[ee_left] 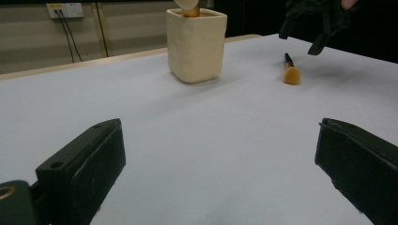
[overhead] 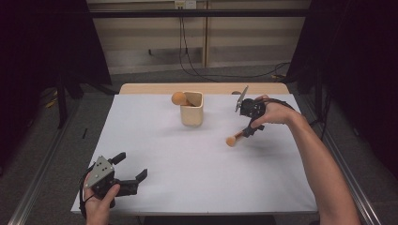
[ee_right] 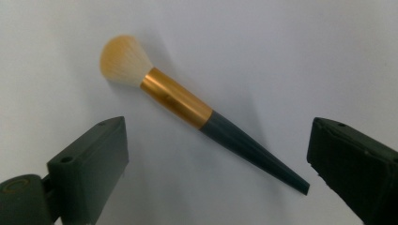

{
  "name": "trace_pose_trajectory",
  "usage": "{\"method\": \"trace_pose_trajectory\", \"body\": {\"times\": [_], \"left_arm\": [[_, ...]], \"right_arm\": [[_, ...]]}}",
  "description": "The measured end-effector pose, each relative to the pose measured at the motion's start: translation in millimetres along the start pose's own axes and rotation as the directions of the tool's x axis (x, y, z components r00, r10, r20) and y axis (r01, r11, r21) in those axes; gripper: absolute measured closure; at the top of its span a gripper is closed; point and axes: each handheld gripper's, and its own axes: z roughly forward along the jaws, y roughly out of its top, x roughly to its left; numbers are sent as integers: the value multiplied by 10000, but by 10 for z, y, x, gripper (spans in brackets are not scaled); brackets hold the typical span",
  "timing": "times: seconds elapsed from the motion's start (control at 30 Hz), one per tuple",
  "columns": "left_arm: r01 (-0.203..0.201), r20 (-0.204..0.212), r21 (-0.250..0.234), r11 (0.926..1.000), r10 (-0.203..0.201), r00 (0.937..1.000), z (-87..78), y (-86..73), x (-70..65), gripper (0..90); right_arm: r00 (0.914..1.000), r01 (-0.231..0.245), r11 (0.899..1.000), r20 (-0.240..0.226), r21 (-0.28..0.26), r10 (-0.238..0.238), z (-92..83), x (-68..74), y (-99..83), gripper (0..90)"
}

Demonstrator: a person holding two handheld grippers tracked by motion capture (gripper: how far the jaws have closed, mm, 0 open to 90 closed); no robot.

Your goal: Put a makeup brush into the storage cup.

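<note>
A makeup brush [overhead: 233, 139] with a pale orange head, gold ferrule and dark tapered handle lies flat on the white table [overhead: 197, 183], right of centre. My right gripper [overhead: 251, 130] hovers open just above it. In the right gripper view the brush [ee_right: 187, 105] lies slantwise between the spread jaws of that gripper [ee_right: 218, 138], untouched. A cream square cup [overhead: 192, 111] stands at the far middle with another brush head [overhead: 178, 98] leaning out of it. My left gripper [overhead: 131, 166] rests open at the near left corner, holding nothing. In its own view, the left gripper [ee_left: 216, 154] faces the cup [ee_left: 196, 44] and the brush [ee_left: 291, 72].
A wooden table edge [overhead: 206, 88] shows beyond the white sheet. Cables [overhead: 187, 61] hang down the back wall to the floor. Dark curtains stand at both sides. Bare white surface stretches between the two grippers.
</note>
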Motion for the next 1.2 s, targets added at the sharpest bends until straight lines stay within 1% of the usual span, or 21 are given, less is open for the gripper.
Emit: {"method": "trace_pose_trajectory", "body": {"times": [0.07, 0.1, 0.17, 0.23, 0.27, 0.3, 0.33, 0.4, 0.47, 0.53, 0.63, 0.67, 0.7, 0.73, 0.83, 0.87, 0.9, 0.97, 1.03, 1.1, 1.2], "left_arm": [[-19, 8, -10, 10000, 19, 10000, -1, 1, 0, 20], [-14, 11, -11, 10000, 14, 10000, -2, 1, 0, 21], [-10, 24, -17, 10000, 10, 10000, -4, 1, 0, 20], [-5, 134, 10, 10000, 5, 9999, -1, -1, 5, 22], [0, 154, 34, 10000, -1, 9999, 3, -3, 6, 24], [4, 160, 43, 10000, -5, 9999, 6, -5, 5, 25], [0, 149, 60, 10000, -1, 9999, 7, -4, 5, 25], [-35, 176, 60, 10000, 34, 9998, 12, -2, 7, 25], [-13, 170, 60, 10000, 12, 9999, 19, -2, 6, 25], [-18, 201, 104, 9999, 16, 9998, 20, 0, 3, 25], [-40, 261, 155, 9999, 36, 9997, 23, -3, -9, 25], [-49, 274, 147, 9999, 45, 9996, 23, -3, -11, 25], [-43, 290, 126, 9999, 39, 9996, 25, -2, -12, 25], [-52, 279, 123, 9999, 48, 9996, 25, -1, -12, 25], [-47, 293, 143, 9999, 42, 9996, 22, -1, -5, 25], [-46, 357, 169, 9998, 40, 9994, 20, -2, -2, 27], [-49, 368, 177, 9998, 43, 9993, 19, -3, -1, 27], [-27, 340, 170, 9999, 21, 9994, 21, -4, 1, 27], [-20, 320, 149, 9999, 15, 9995, 22, -2, 2, 28], [-16, 301, 158, 9999, 12, 9995, 25, -3, 3, 27], [-43, 292, 136, 9999, 39, 9996, 23, 0, -2, 28]], "right_arm": [[9997, 205, 9996, -126, 174, -202, 32, -9, 41, 101], [9994, 327, 9994, -148, 126, -325, 50, -19, 65, 124], [9990, 365, 9991, -273, 211, -359, 87, -20, 90, 141], [9973, 595, 9961, -472, 652, -565, 151, -13, 98, 191], [9964, 745, 9930, -463, 920, -705, 182, -12, 95, 201], [9959, 858, 9909, -384, 1041, -822, 213, -13, 89, 200], [9958, 867, 9887, -401, 1220, -824, 227, -16, 87, 199], [9955, 920, 9874, -346, 1285, -883, 246, -34, 80, 200], [9964, 829, 9898, -242, 1155, -807, 259, -43, 76, 212], [9961, 880, 9877, -52, 1294, -880, 260, -67, 77, 237], [9970, 771, 9894, -212, 1228, -750, 271, -69, 71, 250], [9961, 877, 9882, -194, 1257, -859, 277, -73, 69, 259], [9960, 879, 9876, -286, 1302, -849, 282, -71, 66, 271], [9952, 962, 9867, -282, 1312, -933, 294, -72, 63, 288], [9954, 946, 9841, -286, 1502, -913, 345, -61, 59, 359], [9958, 912, 9822, -269, 1640, -880, 374, -63, 63, 357], [9963, 828, 9822, -352, 1683, -780, 377, -70, 74, 384], [9955, 850, 9816, -554, 1711, -766, 370, -65, 77, 457], [9939, 914, 9805, -768, 1739, -790, 359, -48, 81, 558], [9930, 967, 9787, -839, 1810, -826, 354, -35, 89, 577], [9939, 834, 9800, -860, 1809, -687, 350, -34, 84, 593]]}}
